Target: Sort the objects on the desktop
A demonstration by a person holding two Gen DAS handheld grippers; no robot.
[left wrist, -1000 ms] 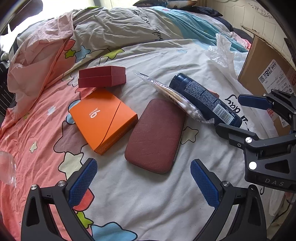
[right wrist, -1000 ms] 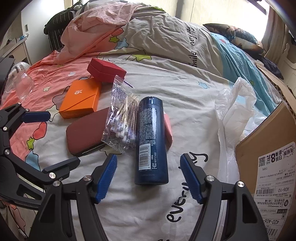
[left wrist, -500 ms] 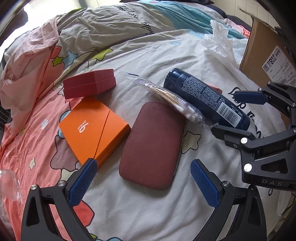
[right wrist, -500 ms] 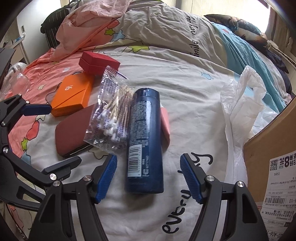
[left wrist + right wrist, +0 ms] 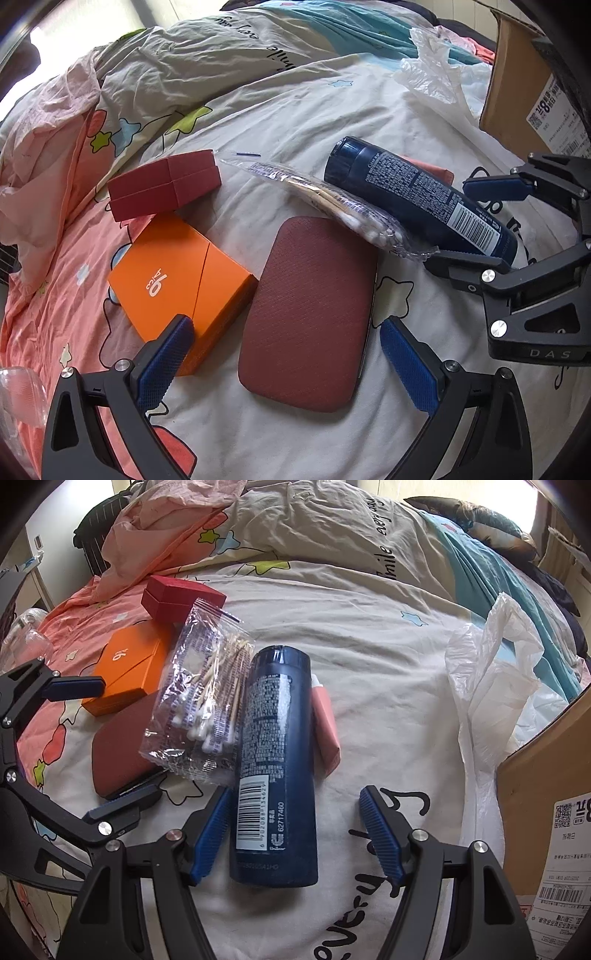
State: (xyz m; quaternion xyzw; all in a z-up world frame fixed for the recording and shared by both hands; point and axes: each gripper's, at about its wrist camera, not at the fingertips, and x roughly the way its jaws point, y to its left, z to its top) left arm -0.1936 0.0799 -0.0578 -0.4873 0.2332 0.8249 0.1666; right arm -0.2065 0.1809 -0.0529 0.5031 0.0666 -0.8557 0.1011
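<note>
A dark red case (image 5: 310,310) lies flat on the bedsheet, its near end between the blue pads of my open left gripper (image 5: 286,363). Left of it sits an orange box (image 5: 177,280), partly behind my left finger, with a dark red box (image 5: 162,184) beyond. A dark blue bottle (image 5: 275,764) lies lengthwise, its barcode end between the fingers of my open right gripper (image 5: 295,836). A clear bag of cotton swabs (image 5: 207,701) leans on the bottle's left side and a small pink box (image 5: 327,723) lies along its right. In the left wrist view the right gripper (image 5: 480,221) straddles the bottle (image 5: 417,199).
A cardboard box (image 5: 546,834) with shipping labels stands at the right, a white plastic bag (image 5: 491,686) draped beside it. Crumpled pink fabric (image 5: 40,155) and bedding rise at the back left. A clear plastic thing (image 5: 18,395) lies at the far left edge.
Both grippers have moved forward and lower. The case now reaches between the left fingers, and the bottle's base now lies between the right fingers. Nothing has been gripped.
</note>
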